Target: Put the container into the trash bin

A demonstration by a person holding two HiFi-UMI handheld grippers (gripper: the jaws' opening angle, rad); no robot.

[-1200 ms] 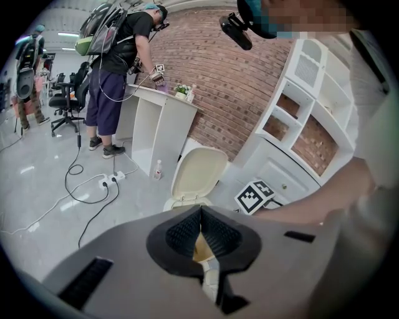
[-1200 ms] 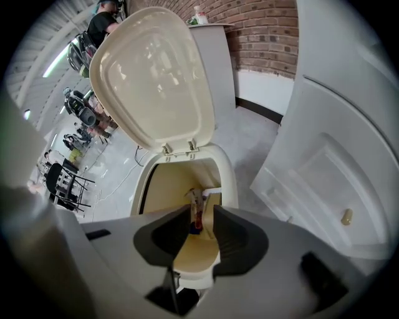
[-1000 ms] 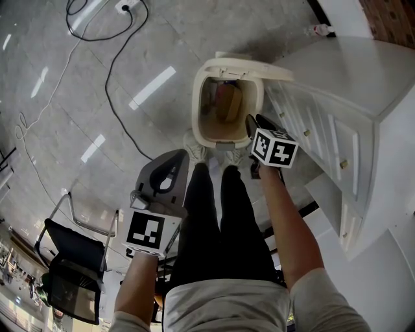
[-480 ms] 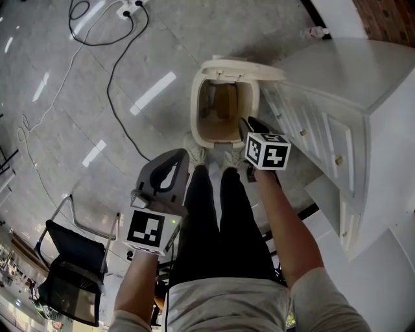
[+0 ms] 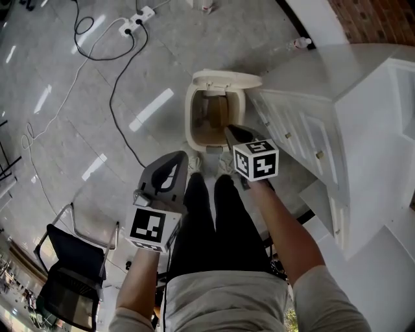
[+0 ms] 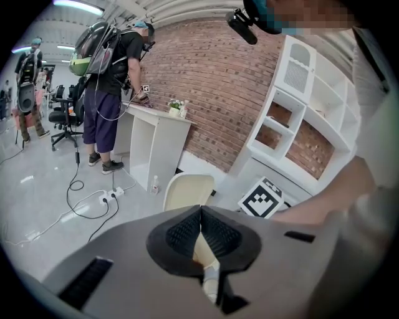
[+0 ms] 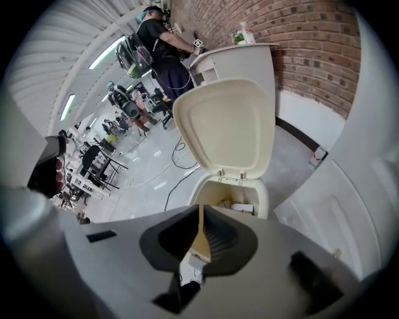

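Observation:
A cream trash bin [image 5: 192, 117] stands on the floor in front of my feet, its lid [image 5: 227, 80] swung up and back. Brown and pale rubbish lies inside it [image 5: 211, 117]; I cannot tell the container apart from the rest. A white boxy item [image 7: 240, 207] shows in the bin's mouth in the right gripper view, under the raised lid [image 7: 227, 128]. My right gripper [image 5: 229, 130] hovers at the bin's near right rim, shut and holding nothing [image 7: 201, 209]. My left gripper [image 5: 176, 156] hangs by my left leg, shut and holding nothing [image 6: 201, 209].
A white cabinet [image 5: 337, 130] stands close on the bin's right. Black cables and a power strip [image 5: 139, 14] lie on the floor beyond. An office chair [image 5: 65, 272] is at the lower left. A person with a backpack [image 6: 112, 81] stands at a white desk.
The bin now looks smaller and farther off in the head view. My right gripper has drifted slightly left and back with it. The left gripper has barely moved.

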